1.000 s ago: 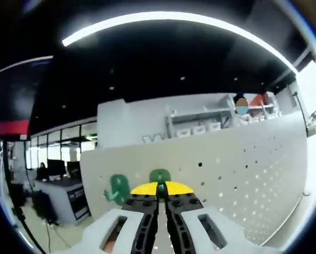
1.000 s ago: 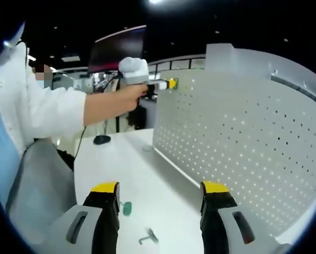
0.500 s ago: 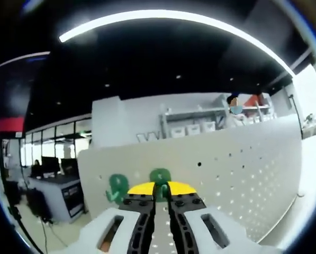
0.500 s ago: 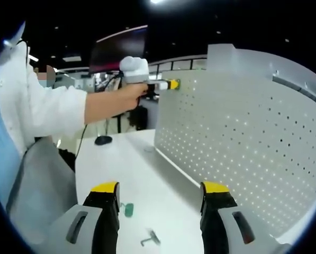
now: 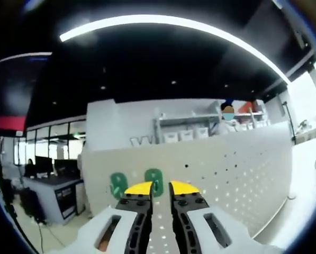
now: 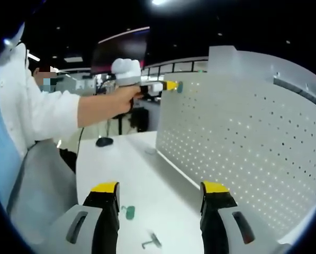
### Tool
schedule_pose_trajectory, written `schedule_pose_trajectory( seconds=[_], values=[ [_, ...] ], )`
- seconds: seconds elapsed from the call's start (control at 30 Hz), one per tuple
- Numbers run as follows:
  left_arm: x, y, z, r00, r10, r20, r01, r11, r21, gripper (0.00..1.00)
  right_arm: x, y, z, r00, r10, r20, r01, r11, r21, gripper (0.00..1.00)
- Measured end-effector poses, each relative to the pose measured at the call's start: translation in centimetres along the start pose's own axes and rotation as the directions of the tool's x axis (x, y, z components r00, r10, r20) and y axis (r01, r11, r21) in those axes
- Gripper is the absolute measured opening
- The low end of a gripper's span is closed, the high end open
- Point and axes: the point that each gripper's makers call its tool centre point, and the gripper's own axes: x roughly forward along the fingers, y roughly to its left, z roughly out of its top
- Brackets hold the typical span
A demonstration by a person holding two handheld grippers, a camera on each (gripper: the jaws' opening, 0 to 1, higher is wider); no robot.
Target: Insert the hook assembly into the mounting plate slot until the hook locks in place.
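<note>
The white perforated mounting plate [image 5: 237, 169] stands upright. Two green hooks hang on it near its left end: one [image 5: 118, 184] to the left of my left gripper [image 5: 161, 188], the other [image 5: 154, 181] straight ahead in the gap between the parted yellow-tipped jaws. In the right gripper view the plate [image 6: 242, 143] spans the right side. A hand holds the left gripper [image 6: 172, 85] at its top left corner, just short of a green hook [image 6: 179, 87]. My right gripper [image 6: 160, 188] is open over the table, with nothing in it.
On the white table [image 6: 120, 164] lie a loose green hook [image 6: 129, 212] and a small metal bracket [image 6: 151, 242], both near the right gripper's jaws. A dark object [image 6: 104, 141] sits at the table's far end. The person's white sleeve [image 6: 36, 111] is at the left.
The left gripper's jaws have parted and let go of the green hook, which stays on the plate. The gripper has drawn back a little. The right gripper has not moved.
</note>
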Motion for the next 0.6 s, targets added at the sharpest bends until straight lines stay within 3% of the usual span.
schedule_pose_trajectory(
  seconds=[0.13, 0.6],
  values=[
    [-0.9, -0.2, 0.2, 1.000, -0.022, -0.002, 0.022, 1.000, 0.014, 0.07, 0.2, 0.3, 0.2, 1.000, 0.009, 0.004, -0.009, 1.000, -0.005, 0.62],
    [-4.3, -1.8, 0.5, 0.995, -0.099, -0.005, 0.099, 0.995, 0.017, 0.14, -0.2, 0.6, 1.1, 1.000, 0.009, 0.029, -0.008, 1.000, -0.024, 0.62]
  ],
)
